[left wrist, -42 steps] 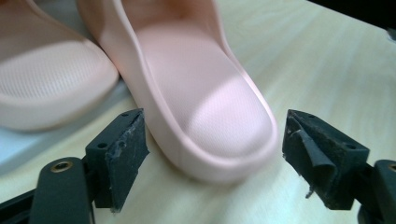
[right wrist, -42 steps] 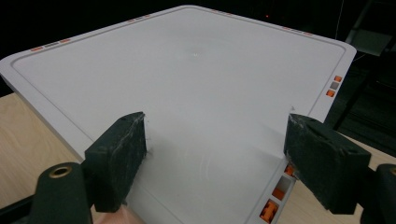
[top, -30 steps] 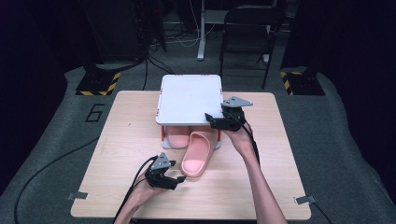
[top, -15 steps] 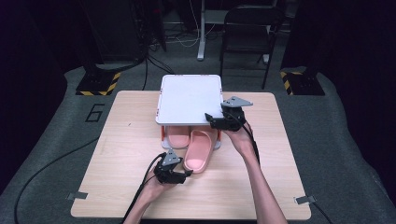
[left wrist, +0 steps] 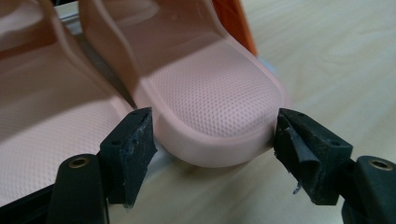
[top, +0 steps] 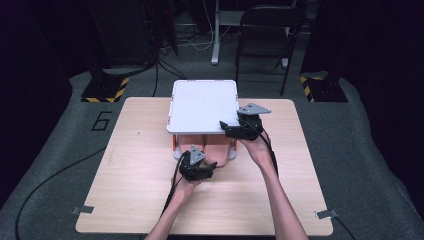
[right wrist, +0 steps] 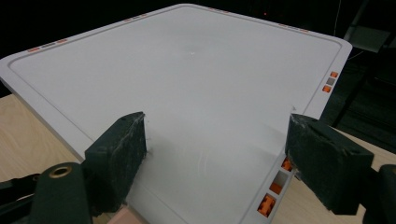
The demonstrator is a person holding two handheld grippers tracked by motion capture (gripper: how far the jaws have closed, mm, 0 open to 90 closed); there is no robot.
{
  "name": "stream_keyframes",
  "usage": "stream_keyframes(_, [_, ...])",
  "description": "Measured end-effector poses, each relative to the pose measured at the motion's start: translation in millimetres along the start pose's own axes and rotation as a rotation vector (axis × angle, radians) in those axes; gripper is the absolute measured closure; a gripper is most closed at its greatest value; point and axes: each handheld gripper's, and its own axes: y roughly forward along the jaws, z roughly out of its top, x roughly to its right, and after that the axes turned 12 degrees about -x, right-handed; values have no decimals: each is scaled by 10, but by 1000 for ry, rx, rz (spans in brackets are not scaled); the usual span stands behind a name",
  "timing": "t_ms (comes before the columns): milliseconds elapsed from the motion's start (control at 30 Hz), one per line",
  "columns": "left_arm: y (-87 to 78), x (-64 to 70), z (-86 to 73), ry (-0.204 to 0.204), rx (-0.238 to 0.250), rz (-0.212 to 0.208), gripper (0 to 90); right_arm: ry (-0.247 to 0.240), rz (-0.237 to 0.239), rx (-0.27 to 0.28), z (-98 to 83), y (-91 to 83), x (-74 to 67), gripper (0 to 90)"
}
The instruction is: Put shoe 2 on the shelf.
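At the centre of the high view a white two-tier shoe rack [top: 202, 105] stands on the wooden table [top: 125, 165], its flat top shelf bare, its orange legs visible beneath. Two pink slippers lie side by side under that shelf. The right-hand slipper [left wrist: 210, 107] fills the middle of the left gripper view, its rounded heel end pointing toward the camera and projecting past the rack's front edge; the second slipper [left wrist: 42, 126] occupies the left of that frame. The left gripper [top: 197, 169] sits just below centre in the high view, at the heel of the right-hand slipper. Its jaws stand wide on either side of the heel and have just been closing slightly; the left pad lies against or just beside the rim, the right pad stands just clear, so nothing is clamped. The right gripper [top: 239, 129], right of centre, hovers at the near right corner of the top shelf, jaws spread wide, nothing between them but the white surface beyond.
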Motion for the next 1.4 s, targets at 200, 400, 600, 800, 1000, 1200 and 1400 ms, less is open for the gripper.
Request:
stream_keyframes(200, [140, -20, 106, -39, 3, 14, 309, 1, 0, 1, 0, 2, -2, 199])
stream_keyframes(400, [222, 6, 162, -78, 16, 27, 310, 2, 1, 0, -1, 1, 0, 199])
stream_keyframes(600, [218, 13, 174, -74, 12, 22, 313, 3, 1, 1, -1, 4, 1, 198])
stream_keyframes(800, [-41, -42, 124, -35, 61, -65, 263, -5, 2, 9, -2, 6, 12, 198])
stream_keyframes(1000, [-655, -215, -76, 6, 172, -115, 210, 0, 4, 8, -3, 6, 8, 198])
stream_keyframes(1200, [-1156, -557, -453, 38, 197, -55, 184, 4, -2, 15, -21, 4, 0, 198])
stream_keyframes(1400, [-1456, -923, -1013, -100, 247, -2, 180, 3, 0, 34, -35, 11, -2, 197])
